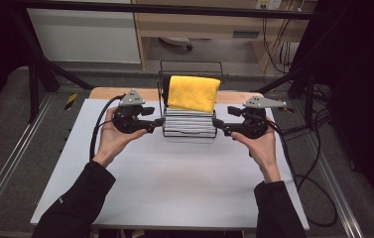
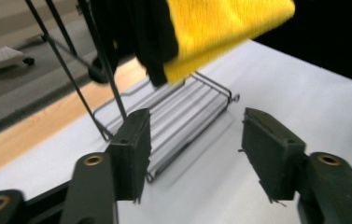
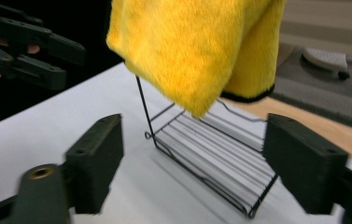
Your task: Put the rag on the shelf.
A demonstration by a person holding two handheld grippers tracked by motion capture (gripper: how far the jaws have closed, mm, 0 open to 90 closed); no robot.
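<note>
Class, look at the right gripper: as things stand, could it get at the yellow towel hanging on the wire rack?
Probably yes. The right gripper is open beside the wire rack, and the yellow towel hangs above and ahead of its jaws with nothing between. It would have to rise a little to close on the cloth.

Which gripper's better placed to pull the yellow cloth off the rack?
Marginally right. Both open grippers flank the wire rack level with its base. The right gripper faces the yellow cloth's hanging corner squarely; the left gripper points below it.
</note>
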